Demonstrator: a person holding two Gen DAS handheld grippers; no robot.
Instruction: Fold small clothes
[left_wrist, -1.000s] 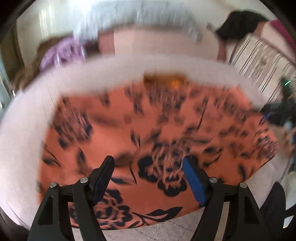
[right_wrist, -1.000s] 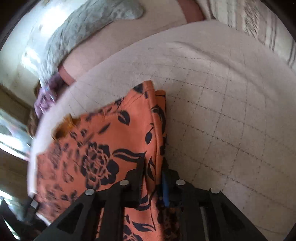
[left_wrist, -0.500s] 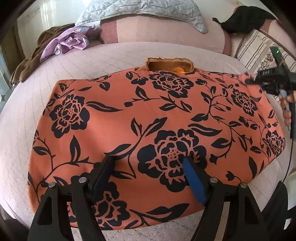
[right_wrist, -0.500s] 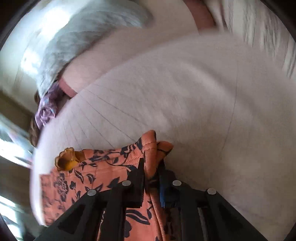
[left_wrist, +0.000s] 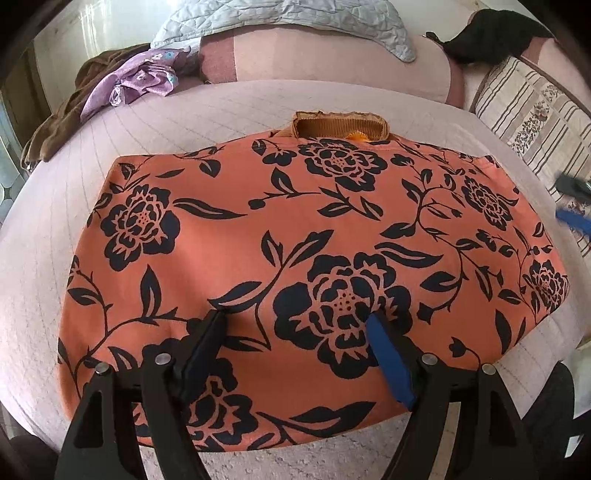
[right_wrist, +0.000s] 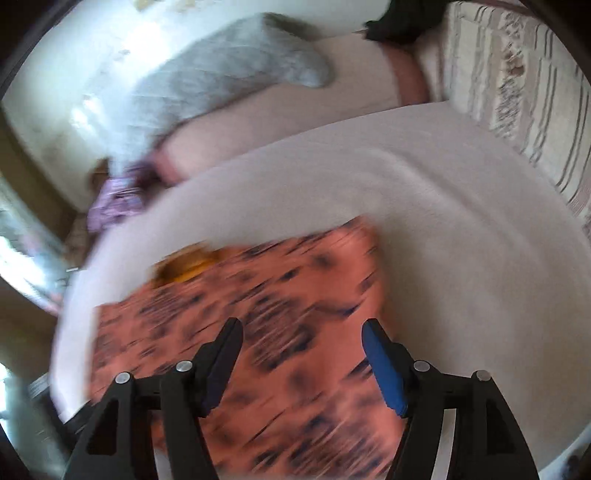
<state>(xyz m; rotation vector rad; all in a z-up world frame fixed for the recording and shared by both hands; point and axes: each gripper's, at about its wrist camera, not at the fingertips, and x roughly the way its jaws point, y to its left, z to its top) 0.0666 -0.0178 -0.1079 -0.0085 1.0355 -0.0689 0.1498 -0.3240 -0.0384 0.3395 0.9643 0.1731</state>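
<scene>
An orange garment with black flowers (left_wrist: 303, 229) lies spread flat on the pale quilted bed (left_wrist: 229, 107), its brownish collar (left_wrist: 340, 125) at the far edge. My left gripper (left_wrist: 297, 319) is open and empty, above the garment's near part. My right gripper (right_wrist: 301, 330) is open and empty above the garment's (right_wrist: 280, 325) right part; that view is blurred by motion. The right gripper also shows in the left wrist view (left_wrist: 570, 203) at the far right edge, beyond the garment's right side.
A purple cloth (left_wrist: 144, 77) on a brown one (left_wrist: 62, 122) lies at the bed's far left. A grey quilted pillow (left_wrist: 288, 14) and pink bolster (left_wrist: 325, 55) lie behind. A striped cushion (left_wrist: 528, 110) and black cloth (left_wrist: 495, 33) are at the right.
My right gripper has let go of the garment's right edge, opened, and pulled back over the garment. The garment now lies flat. The left gripper stays open in place.
</scene>
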